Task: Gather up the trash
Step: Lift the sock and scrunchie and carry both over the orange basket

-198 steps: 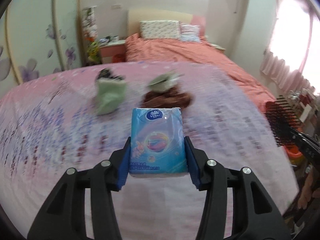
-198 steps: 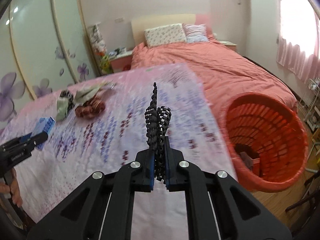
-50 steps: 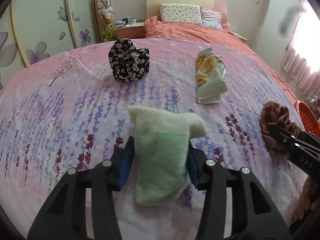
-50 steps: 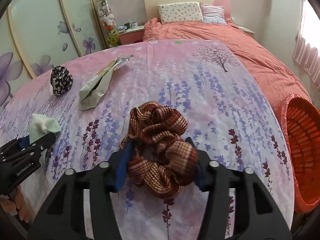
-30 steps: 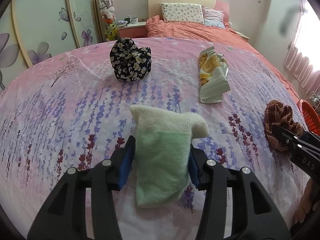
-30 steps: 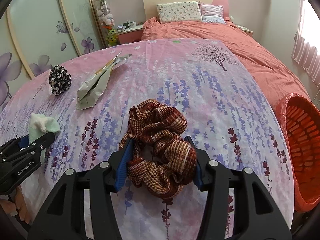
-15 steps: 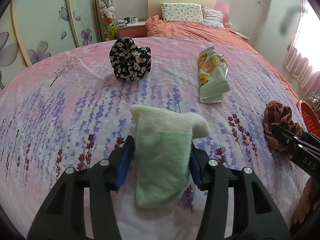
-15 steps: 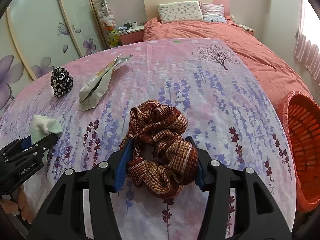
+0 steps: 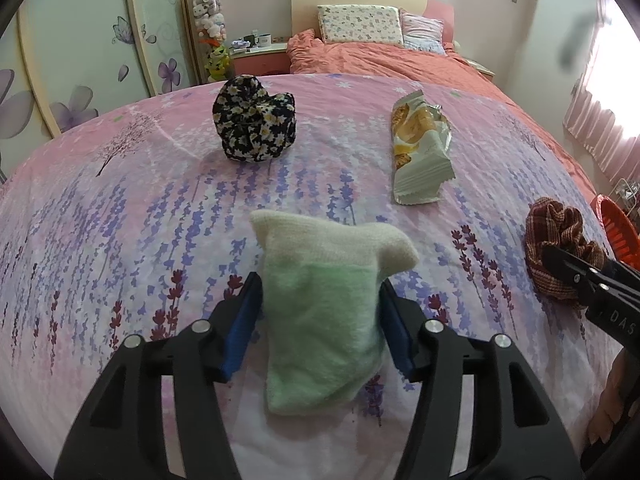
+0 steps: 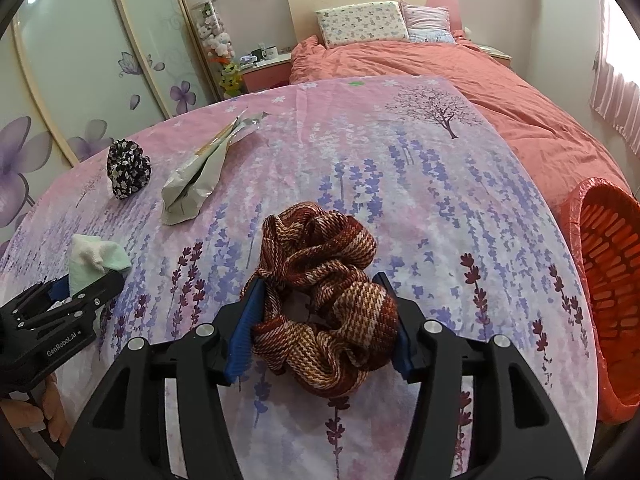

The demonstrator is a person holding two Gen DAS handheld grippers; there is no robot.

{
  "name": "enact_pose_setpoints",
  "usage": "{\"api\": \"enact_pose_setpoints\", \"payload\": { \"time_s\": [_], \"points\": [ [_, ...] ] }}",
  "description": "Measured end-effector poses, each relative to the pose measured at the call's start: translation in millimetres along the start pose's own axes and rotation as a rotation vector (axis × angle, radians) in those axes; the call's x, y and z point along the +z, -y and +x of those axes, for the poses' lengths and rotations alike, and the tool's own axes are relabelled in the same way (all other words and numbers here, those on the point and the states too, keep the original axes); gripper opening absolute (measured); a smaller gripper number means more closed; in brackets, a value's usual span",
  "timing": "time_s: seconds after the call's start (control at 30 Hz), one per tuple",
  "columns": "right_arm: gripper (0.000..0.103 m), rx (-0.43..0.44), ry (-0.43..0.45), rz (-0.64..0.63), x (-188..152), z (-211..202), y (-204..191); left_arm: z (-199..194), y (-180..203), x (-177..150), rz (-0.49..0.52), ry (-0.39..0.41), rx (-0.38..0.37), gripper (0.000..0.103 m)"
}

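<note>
A pale green and cream sock (image 9: 320, 320) lies flat on the pink flowered cloth (image 9: 120, 220), between the blue pads of my left gripper (image 9: 319, 284). Its jaws are opening and the pads only brush the sock's sides. A brown plaid scrunchie (image 10: 324, 280) rests on the cloth between the pads of my right gripper (image 10: 320, 284), whose jaws are opening too. An empty snack wrapper (image 9: 420, 152) lies further back, apart from both grippers. In the right wrist view the left gripper (image 10: 92, 284) shows at the left edge with the sock (image 10: 96, 256).
A black floral scrunchie (image 9: 254, 128) sits at the back left of the cloth. An orange slotted basket (image 10: 612, 280) stands on the floor off the right edge. Behind is a bed (image 10: 440, 64) with an orange cover. A hand (image 10: 52, 412) holds the left gripper.
Both pairs of jaws have widened a little around the sock and the brown scrunchie. Neither gripper has shifted, and both things lie where they were.
</note>
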State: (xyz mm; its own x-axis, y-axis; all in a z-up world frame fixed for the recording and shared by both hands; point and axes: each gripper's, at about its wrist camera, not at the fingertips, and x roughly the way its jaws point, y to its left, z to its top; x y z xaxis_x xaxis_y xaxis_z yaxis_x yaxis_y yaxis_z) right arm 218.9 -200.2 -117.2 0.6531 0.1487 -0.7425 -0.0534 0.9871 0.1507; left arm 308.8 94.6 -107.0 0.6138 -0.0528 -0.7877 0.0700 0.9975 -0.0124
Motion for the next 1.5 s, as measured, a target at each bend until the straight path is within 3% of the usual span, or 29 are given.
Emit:
{"api": "enact_pose_setpoints", "payload": {
  "time_s": [0.07, 0.13, 0.17, 0.2, 0.27, 0.4, 0.7, 1.13, 1.5],
  "points": [
    [0.063, -0.008, -0.002, -0.001, 0, -1, 0, 0, 0, 1, 0.007, 0.003, -0.018, 0.058],
    [0.063, 0.007, 0.002, 0.014, -2, -2, 4, 1, -2, 3, 0.024, 0.007, -0.028, 0.048],
    [0.059, 0.014, 0.008, 0.029, -3, -4, 7, 1, -3, 4, 0.027, 0.012, -0.035, 0.036],
    [0.046, 0.025, 0.013, 0.043, -5, -6, 10, 0, -5, 5, 0.026, 0.015, -0.046, 0.022],
    [0.034, 0.044, 0.021, 0.043, -7, -11, 12, -1, -9, 5, 0.011, 0.014, -0.083, 0.01],
    [0.022, 0.018, 0.051, 0.001, -11, -28, 12, -15, -1, 5, 0.035, 0.053, -0.09, 0.008],
    [0.021, -0.003, 0.167, 0.08, -17, -85, 59, -67, 57, 10, 0.106, 0.151, -0.166, 0.008],
    [0.021, -0.126, 0.333, 0.234, -20, -162, 161, -108, 212, 17, 0.257, 0.214, -0.429, 0.008],
    [0.021, -0.165, 0.367, 0.359, -21, -161, 232, -88, 325, 24, 0.357, 0.175, -0.561, 0.009]
  ]
}}
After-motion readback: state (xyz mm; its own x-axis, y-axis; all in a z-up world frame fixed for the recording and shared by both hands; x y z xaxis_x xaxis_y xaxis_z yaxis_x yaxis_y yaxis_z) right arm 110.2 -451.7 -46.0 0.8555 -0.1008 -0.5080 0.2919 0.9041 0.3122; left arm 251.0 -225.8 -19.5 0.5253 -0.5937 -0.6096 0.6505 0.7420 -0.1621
